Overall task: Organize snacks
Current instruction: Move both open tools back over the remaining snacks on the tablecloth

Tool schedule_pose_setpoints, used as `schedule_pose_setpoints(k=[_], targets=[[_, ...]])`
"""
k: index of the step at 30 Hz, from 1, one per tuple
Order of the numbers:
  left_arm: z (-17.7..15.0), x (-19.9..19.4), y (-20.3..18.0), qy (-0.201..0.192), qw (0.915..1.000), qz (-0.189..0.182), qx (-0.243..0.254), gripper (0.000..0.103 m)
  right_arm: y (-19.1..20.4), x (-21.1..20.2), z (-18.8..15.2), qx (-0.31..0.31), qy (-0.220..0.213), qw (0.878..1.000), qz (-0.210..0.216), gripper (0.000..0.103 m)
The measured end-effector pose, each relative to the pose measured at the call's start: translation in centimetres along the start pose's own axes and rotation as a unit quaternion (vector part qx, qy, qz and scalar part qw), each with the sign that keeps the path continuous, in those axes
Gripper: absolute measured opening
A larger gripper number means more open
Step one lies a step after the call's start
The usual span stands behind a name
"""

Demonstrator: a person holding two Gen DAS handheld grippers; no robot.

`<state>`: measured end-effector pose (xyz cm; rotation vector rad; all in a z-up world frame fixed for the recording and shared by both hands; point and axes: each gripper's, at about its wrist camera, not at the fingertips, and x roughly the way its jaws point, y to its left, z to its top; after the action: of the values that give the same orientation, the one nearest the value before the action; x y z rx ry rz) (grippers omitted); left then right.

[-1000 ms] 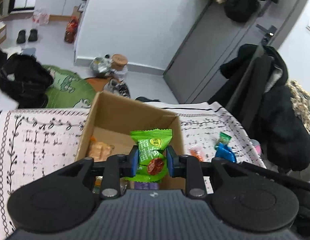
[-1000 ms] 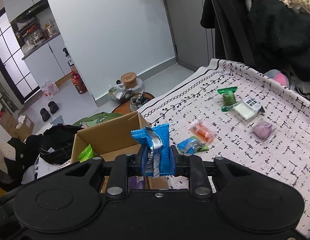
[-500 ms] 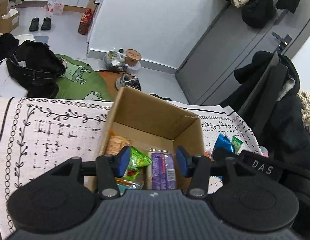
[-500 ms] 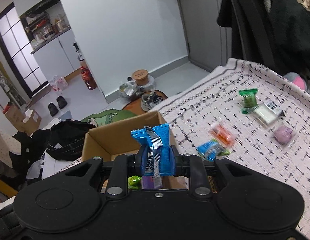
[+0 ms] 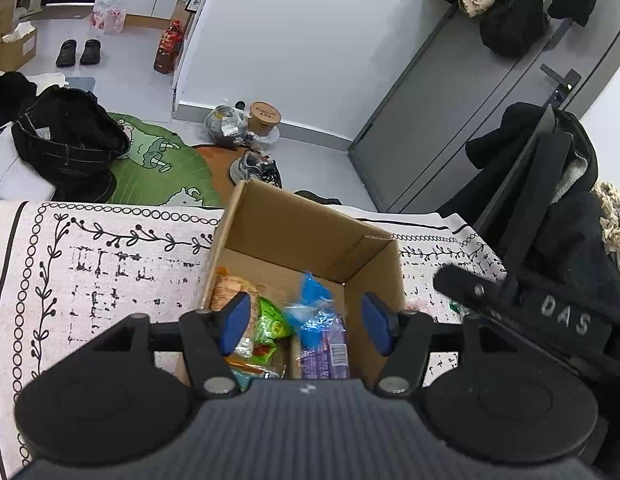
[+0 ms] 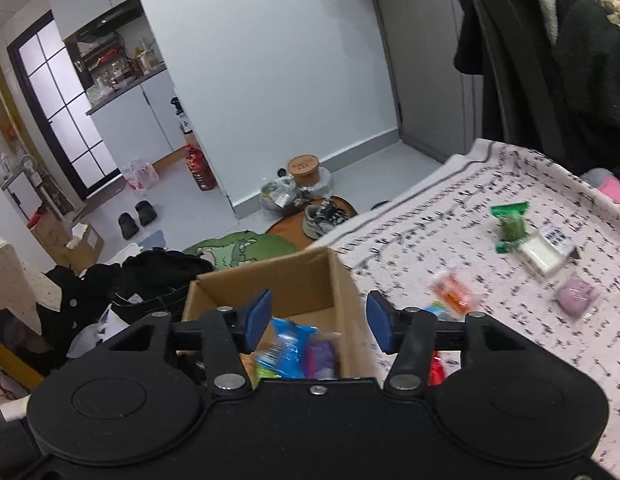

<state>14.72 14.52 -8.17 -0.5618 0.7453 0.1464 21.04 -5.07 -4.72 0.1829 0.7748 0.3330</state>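
An open cardboard box (image 5: 293,236) stands on the patterned tablecloth, and both grippers hang over it. My left gripper (image 5: 305,320) is opening, with no packet touching its blue pads. Below it in the box lie a green packet (image 5: 271,322), a purple packet (image 5: 330,350) and a tan packet (image 5: 229,288). A blue packet (image 6: 289,346), blurred, is dropping into the box (image 6: 301,276) beneath my right gripper (image 6: 318,322). That gripper's jaws are also opening, and nothing is pressed between them. The right gripper's black body (image 5: 470,292) shows at the box's right side.
Loose snacks lie on the cloth right of the box: a green one (image 6: 510,220), a white one (image 6: 546,254), a pink-purple one (image 6: 576,294) and an orange one (image 6: 454,292). A chair with black coats (image 5: 550,200) stands at the table's far right. Beyond the far edge is the floor.
The left gripper opened and let the green packet fall into the box. The right gripper, shut on the blue packet until half a second ago, has opened and the packet is falling in.
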Motion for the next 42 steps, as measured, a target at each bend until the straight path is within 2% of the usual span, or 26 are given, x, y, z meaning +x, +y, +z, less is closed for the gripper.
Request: schedule_pose_setpoints(k=[6,10,18,27,31,37,42], targets=[[-0.3,0.3,-1.9,0.009,0.9997,0.000,0.022,0.076,-3.9,-1.6,0.3,0.017,-0.002,1.000,-0.019,0.066],[-0.8,0.7,-4.0,0.015,0.9988,0.009,0.046,0.082,-6.8,-2.7,0.6,0.031,-0.004,0.999,-0.033,0.068],[-1.8,1.8,-8.2,0.036,0.9965,-0.003,0.076,0.083,-13.1,-4.3,1.3,0.046,0.007,0.996,-0.072,0.069],[-3.0,2.7,-12.7,0.040,0.9936,0.005,0.105,0.083,-17.5,-5.5,2.6,0.053,0.021,0.995,-0.081,0.069],[-3.6,3.7,-14.2,0.050,0.9926,0.009,0.110,0.083,-18.8,-5.3,3.2,0.046,0.049,0.995,-0.068,0.073],[-4.7,5.2,-15.8,0.063,0.9902,0.022,0.122,0.082,-19.8,-5.5,4.3,0.010,0.049,0.997,-0.067,0.073],[-5.7,6.5,-17.1,0.078,0.9883,0.034,0.127,0.080,-21.4,-3.9,4.1,0.031,0.055,0.995,-0.078,0.073]])
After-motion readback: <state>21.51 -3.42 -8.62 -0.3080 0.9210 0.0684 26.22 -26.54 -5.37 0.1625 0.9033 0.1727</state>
